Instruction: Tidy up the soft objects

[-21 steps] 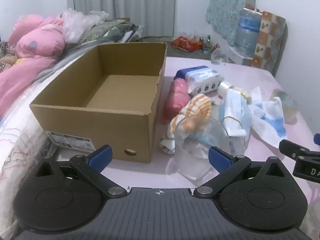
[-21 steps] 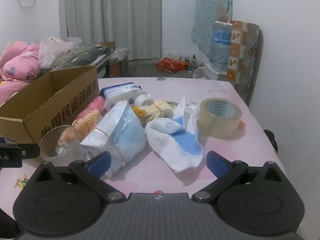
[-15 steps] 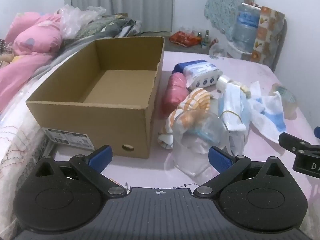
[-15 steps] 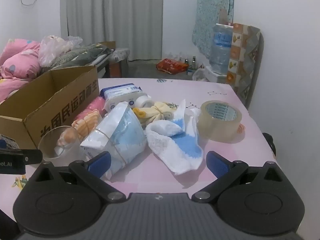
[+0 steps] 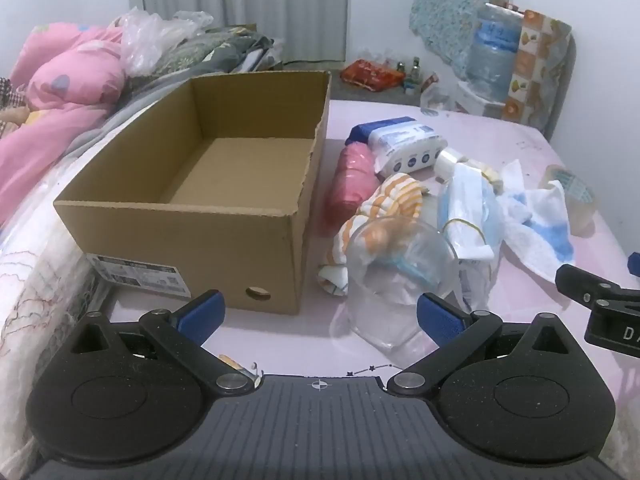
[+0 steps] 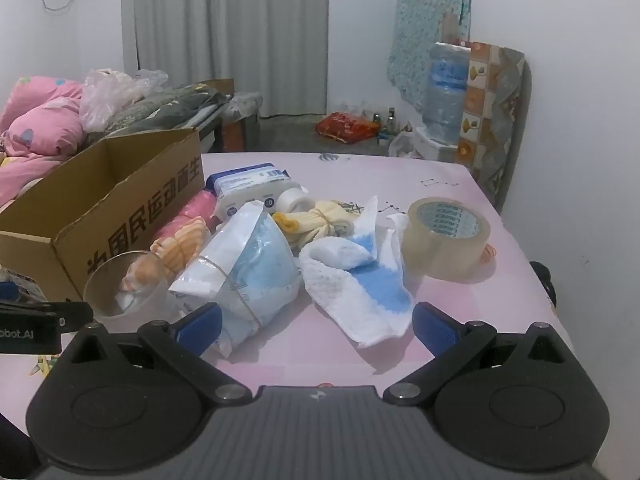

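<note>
- Pink worktop point(image 6: 440, 168), lower centre of both views, carries a loose heap of soft goods.
- Left view only: cardboard box point(image 5: 224, 216) interior, bare.
- Right view only: tape roll point(image 6: 446, 238) in full, right of centre.
- White-and-blue towel point(image 6: 360, 280): crumpled, mid-heap.
- Left hand-held gripper point(image 5: 318, 314): jaws apart, glass cup point(image 5: 394, 276) just beyond them.
- Right hand-held gripper point(image 6: 316, 322): jaws apart, nothing held.

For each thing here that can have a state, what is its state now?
cardboard box: open on top, empty
glass cup: upright, cloth inside
blue and white sock: lying loose on the table
tape roll: lying flat
left gripper: jaws open, nothing held
right gripper: jaws open, nothing held
</note>
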Demonstrator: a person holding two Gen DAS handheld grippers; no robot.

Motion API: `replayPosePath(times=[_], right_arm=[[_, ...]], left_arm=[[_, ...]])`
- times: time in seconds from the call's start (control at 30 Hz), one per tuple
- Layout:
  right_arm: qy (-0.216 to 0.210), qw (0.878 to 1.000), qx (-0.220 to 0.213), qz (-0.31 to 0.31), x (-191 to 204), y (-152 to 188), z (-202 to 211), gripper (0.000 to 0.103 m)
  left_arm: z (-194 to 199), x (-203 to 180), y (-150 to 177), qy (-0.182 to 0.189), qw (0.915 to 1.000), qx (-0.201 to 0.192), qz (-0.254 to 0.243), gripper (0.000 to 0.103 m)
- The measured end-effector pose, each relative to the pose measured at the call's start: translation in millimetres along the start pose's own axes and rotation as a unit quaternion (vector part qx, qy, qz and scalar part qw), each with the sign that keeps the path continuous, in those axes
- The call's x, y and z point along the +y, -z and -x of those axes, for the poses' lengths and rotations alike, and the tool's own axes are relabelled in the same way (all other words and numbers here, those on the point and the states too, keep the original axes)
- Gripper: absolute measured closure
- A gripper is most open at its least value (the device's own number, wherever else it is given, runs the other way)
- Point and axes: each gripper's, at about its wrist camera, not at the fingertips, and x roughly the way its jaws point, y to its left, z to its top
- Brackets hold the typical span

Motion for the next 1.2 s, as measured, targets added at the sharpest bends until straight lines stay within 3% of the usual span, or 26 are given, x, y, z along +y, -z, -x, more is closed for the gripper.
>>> replayPosePath(times=[1.2], right_arm=[[-0.004,1.000,0.004,-0.005,-1.9,-4.6,3.1,0.019]], left_arm=[[7.5,1.1,-4.2,-0.019,0.9998,-0.004,-0.007,0.000]])
